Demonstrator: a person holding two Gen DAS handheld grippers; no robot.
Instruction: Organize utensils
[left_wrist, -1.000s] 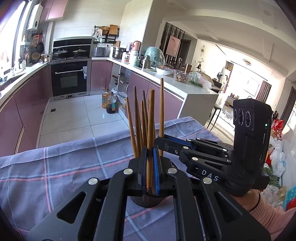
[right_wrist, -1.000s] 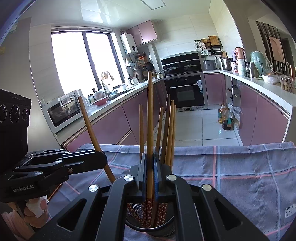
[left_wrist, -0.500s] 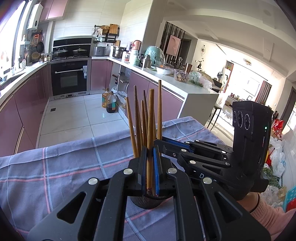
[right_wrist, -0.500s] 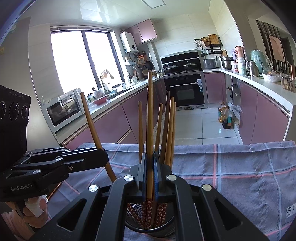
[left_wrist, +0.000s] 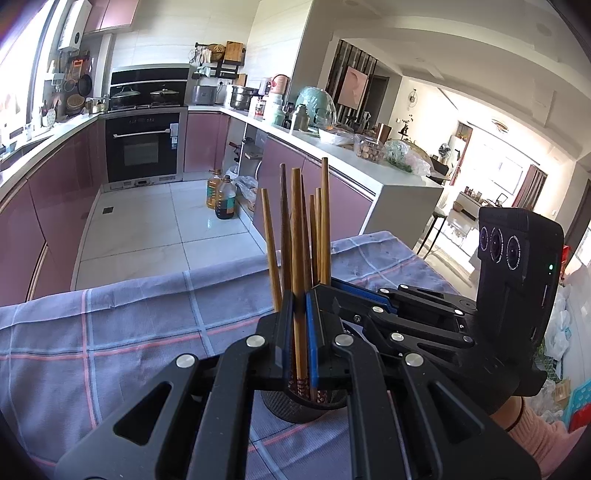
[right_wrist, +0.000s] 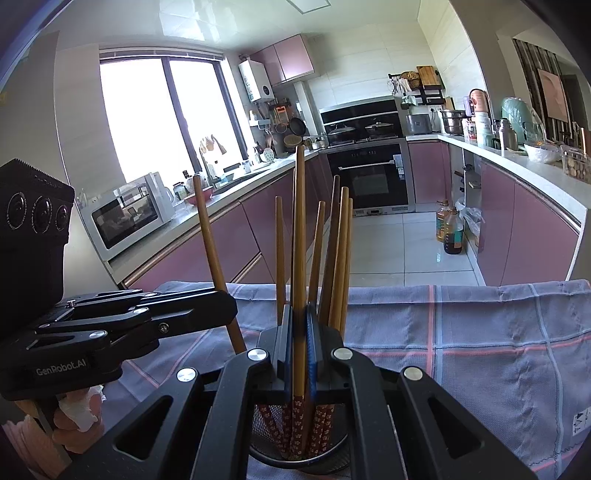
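Chopsticks (right_wrist: 334, 258) stand bundled in a black mesh holder (right_wrist: 266, 448) on a cloth-covered table, their patterned red ends down in the cup and their plain wooden tips fanned upward. In the right wrist view the left gripper (right_wrist: 225, 312) reaches in from the left edge, its black fingers pressed together on one chopstick (right_wrist: 210, 243) that leans out to the left of the bundle, with a bandaged hand (right_wrist: 79, 417) on the handle below. Just right of it, at the centre, the right gripper (right_wrist: 299, 354) has its blue-lined jaws clamped on a tall chopstick (right_wrist: 299, 221) that rises upright above the rest; its patterned end reaches down into the holder. Farther right the blue-grey checked tablecloth (right_wrist: 480, 339) runs out to the table's far edge, with a small printed label near its right corner.

In the left wrist view the left gripper (left_wrist: 299, 325) shows its own narrow jaws closed on the chopstick it holds (left_wrist: 297, 236), which stands over the holder (left_wrist: 291, 406) with the other sticks crowding behind it. To the right of that, the right gripper (left_wrist: 321, 291) comes in from the right edge, its tips against the bundle at about the holder's top. Whether the gripped sticks rest on the holder's bottom cannot be told.
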